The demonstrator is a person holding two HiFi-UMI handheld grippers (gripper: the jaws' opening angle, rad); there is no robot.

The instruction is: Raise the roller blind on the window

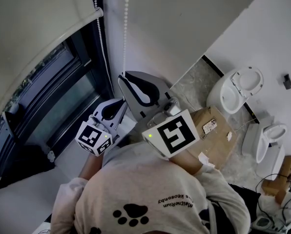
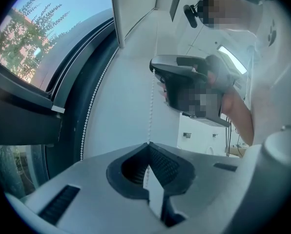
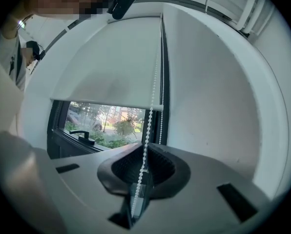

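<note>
Bead chain (image 1: pixel 125 33): likely light, limp and slippery.
Right gripper (image 3: pixel 146 145) and left gripper (image 2: pixel 148 144) each pinched it below the blind (image 3: pixel 111 67), jaws nearly together; gripping between beads should prevent slip.

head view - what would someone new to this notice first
At centre, the left hand-held gripper sits just below the right hand-held gripper, and both are clamped on the same strand of white bead chain beside the window. The cream roller blind fills the upper left, covering only the window's top. Oddly, a white toilet stands on the floor at right.
</note>
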